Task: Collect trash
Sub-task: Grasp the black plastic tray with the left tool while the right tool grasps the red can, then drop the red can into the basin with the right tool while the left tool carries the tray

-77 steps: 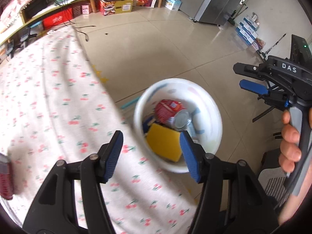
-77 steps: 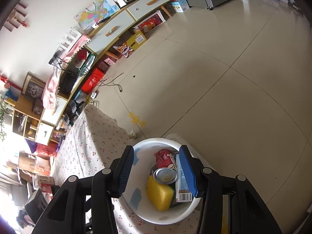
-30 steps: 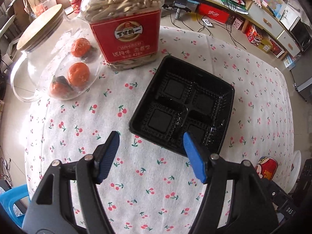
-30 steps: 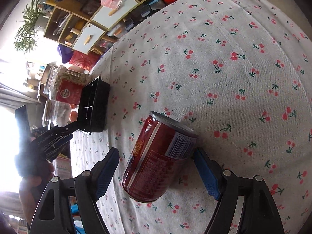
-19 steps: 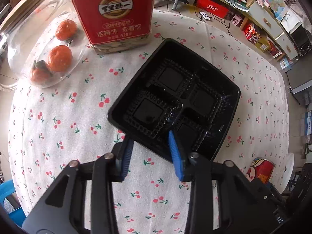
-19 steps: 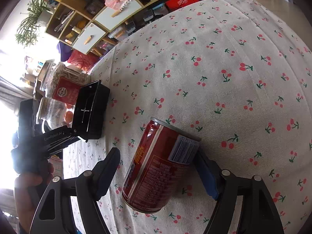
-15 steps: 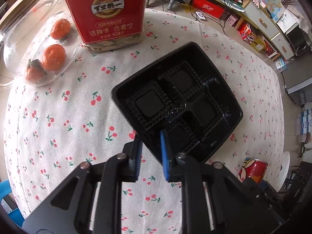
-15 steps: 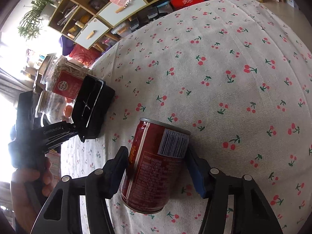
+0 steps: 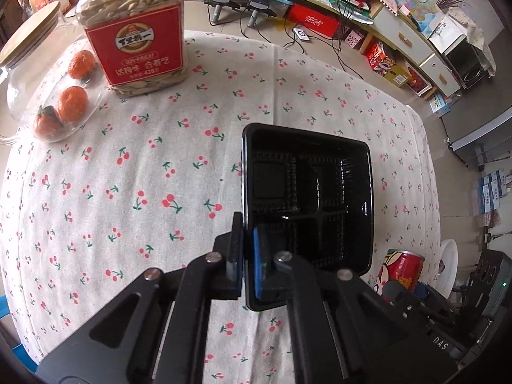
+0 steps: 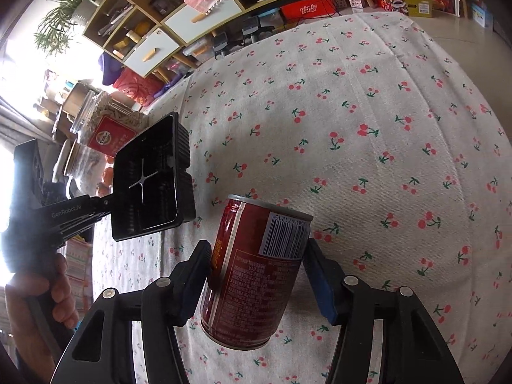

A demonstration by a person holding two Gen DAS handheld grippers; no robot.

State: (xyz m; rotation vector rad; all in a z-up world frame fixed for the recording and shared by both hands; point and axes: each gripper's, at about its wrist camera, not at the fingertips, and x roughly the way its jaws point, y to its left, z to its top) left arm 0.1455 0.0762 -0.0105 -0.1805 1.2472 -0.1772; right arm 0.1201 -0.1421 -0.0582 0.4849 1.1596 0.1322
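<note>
My left gripper (image 9: 246, 256) is shut on the near rim of a black plastic tray (image 9: 316, 192) with four compartments and holds it tilted above the cherry-print tablecloth (image 9: 128, 176). The tray also shows in the right wrist view (image 10: 150, 176), lifted at the left. My right gripper (image 10: 256, 275) is shut on a red drink can (image 10: 252, 275) and holds it upright, off the cloth. The can also shows in the left wrist view (image 9: 403, 268) at the lower right.
A clear jar of seeds with a red label (image 9: 134, 35) and a glass jar holding oranges (image 9: 48, 96) stand at the table's far left. A white bin (image 9: 448, 265) sits on the floor past the table's right edge. Shelves line the far wall.
My left gripper closed on the tray rim and lifted and turned the tray. My right gripper closed on the can and raised it off the cloth.
</note>
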